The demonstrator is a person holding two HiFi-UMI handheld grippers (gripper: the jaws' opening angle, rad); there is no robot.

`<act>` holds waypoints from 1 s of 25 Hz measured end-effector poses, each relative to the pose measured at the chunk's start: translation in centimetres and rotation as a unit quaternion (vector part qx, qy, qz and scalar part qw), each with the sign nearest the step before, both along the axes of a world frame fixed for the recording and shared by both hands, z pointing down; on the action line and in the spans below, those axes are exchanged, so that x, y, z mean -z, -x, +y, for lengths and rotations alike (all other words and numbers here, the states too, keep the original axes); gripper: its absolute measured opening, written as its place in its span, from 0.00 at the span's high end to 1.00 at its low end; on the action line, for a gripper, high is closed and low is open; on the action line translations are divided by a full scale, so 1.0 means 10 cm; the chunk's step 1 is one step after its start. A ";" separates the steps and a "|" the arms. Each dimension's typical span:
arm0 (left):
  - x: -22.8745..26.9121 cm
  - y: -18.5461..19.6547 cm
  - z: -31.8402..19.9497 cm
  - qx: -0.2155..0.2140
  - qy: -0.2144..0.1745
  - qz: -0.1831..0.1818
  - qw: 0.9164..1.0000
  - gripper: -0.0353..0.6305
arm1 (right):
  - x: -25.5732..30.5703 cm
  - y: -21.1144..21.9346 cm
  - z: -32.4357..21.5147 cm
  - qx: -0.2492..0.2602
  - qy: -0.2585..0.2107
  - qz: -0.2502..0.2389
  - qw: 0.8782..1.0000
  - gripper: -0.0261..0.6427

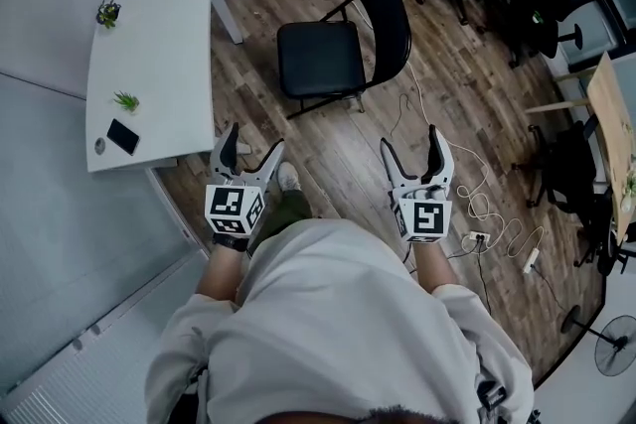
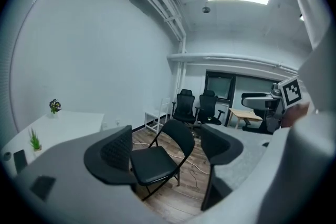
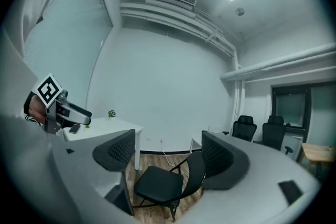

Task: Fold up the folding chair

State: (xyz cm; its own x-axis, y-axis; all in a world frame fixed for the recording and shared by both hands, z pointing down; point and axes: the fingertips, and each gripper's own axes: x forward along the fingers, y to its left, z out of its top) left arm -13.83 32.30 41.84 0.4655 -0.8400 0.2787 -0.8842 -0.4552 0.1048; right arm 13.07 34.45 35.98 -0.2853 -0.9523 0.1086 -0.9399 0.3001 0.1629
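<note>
Wood floor [image 1: 333, 164], small office; white bench [image 1: 159, 45] at 10 o'clock w/ phone [image 1: 123, 136] on it. Folding chair [image 1: 333, 50] stands unfolded on the floor at 12 o'clock from the person, seat flat, backrest on its 2 o'clock side, well apart from both tools. Left hand-held gripper [image 1: 253, 142]: jaws spread, nothing btwn them. Right hand-held gripper [image 1: 410, 139]: same, spread and empty. Both point at the chair. Task not begun; approach step. Judgement: step in, take backrest top w/ one gripper and seat front edge w/ the other, then tip seat up toward the back so the frame collapses. Keep jaws clear of hinge pinch pts. Cable [image 1: 487, 209] on floor at 3 o'clock could snag the legs.
</note>
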 end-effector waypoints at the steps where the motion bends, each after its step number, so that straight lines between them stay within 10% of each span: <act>1: 0.01 0.06 -0.13 -0.003 0.000 0.000 1.000 0.33 | 0.02 0.07 -0.12 -0.003 0.000 0.001 1.000 0.37; 25: -0.21 0.31 -1.45 -0.039 0.032 -0.012 0.999 0.33 | -0.04 0.30 -1.43 -0.030 0.014 -0.001 0.999 0.37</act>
